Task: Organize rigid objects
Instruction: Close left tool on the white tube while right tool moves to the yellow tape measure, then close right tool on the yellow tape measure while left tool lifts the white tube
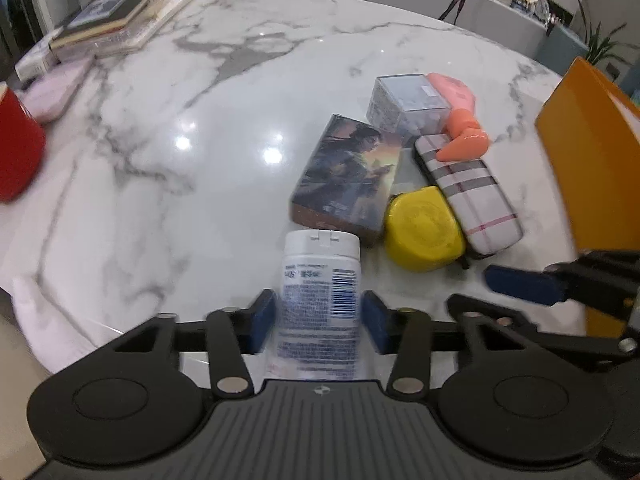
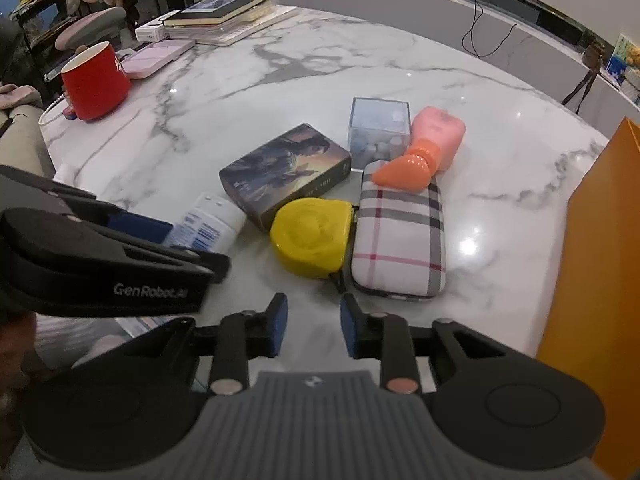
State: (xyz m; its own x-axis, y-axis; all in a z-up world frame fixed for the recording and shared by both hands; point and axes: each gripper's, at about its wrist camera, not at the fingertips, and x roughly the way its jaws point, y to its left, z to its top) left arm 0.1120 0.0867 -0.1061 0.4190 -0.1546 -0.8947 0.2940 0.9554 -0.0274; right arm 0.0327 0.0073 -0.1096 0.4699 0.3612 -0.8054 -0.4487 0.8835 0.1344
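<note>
White bottle (image 1: 320, 300) between left tool (image 1: 320, 320) pads — table (image 1: 180, 160).

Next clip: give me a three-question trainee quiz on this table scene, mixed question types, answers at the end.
1. True or false: the right gripper has something between its fingers.
2. Which item lies between the left gripper's fingers?
A. the yellow case
B. the white bottle
C. the red mug
3. Fill in: the orange toy rests partly on the ______ case.

Key:
1. False. Its jaws stand slightly apart over bare marble table.
2. B. The white bottle lies between the blue pads, cap pointing away; whether they press on it is unclear.
3. Plaid: the plaid case, beside the yellow case.
</note>
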